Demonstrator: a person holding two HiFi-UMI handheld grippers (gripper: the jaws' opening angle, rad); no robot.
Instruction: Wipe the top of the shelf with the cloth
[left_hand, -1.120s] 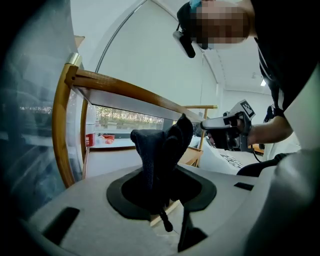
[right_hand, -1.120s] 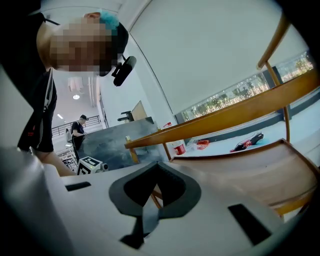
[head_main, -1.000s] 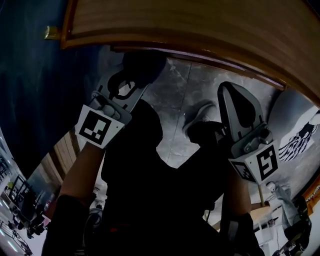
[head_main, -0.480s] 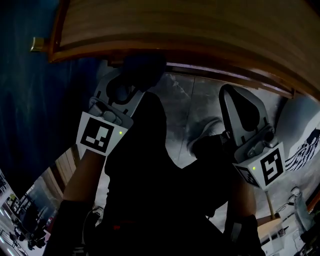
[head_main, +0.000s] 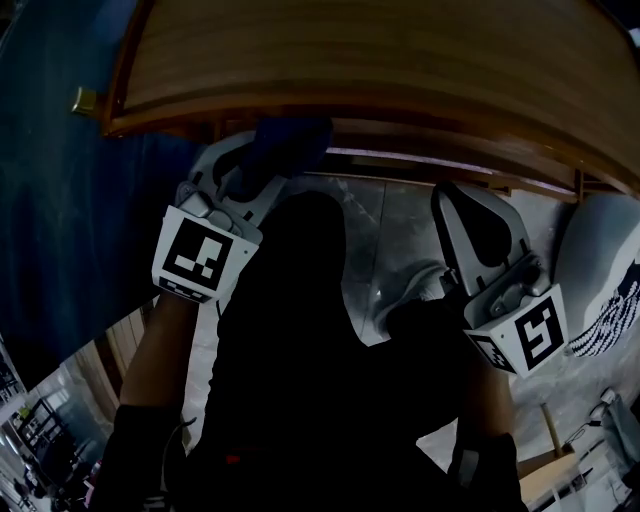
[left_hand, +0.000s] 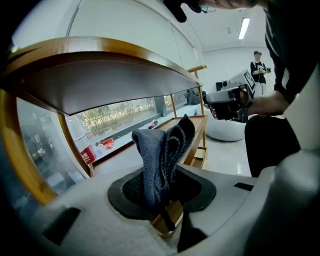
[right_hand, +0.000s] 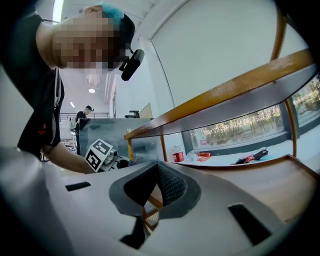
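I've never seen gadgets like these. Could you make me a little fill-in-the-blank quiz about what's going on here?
1. The left gripper clamps a dark ___.
2. The jaws of the right gripper are shut on ___.
3. The shelf is made of ___.

Missing words: cloth; nothing; wood.

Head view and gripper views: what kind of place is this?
Probably a bright indoor workspace or lab: a wooden shelf beside a long window, ceiling strip lights, and another person standing farther back.
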